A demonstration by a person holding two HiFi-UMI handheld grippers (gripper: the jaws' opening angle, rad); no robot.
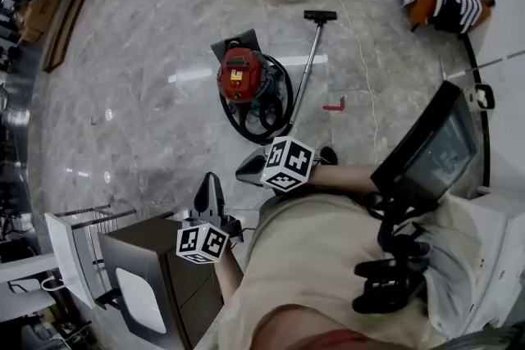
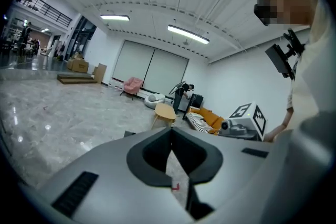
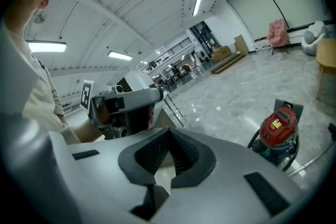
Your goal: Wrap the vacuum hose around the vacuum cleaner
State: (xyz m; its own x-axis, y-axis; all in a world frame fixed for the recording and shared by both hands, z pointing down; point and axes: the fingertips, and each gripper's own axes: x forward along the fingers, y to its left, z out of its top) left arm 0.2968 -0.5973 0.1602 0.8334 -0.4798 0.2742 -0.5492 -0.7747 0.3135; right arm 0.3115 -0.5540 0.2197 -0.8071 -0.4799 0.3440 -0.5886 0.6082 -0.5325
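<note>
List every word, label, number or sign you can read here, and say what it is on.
No text can be read anywhere.
The yellow label on the red vacuum cleaner: too small to read.
The marker cubes: black-and-white square patterns only, no words or numbers.

The head view looks steeply down, with the vacuum cleaner well ahead. The right gripper view faces it from low, almost level. The left gripper view faces the wooden table beyond it, which the head view also shows.
</note>
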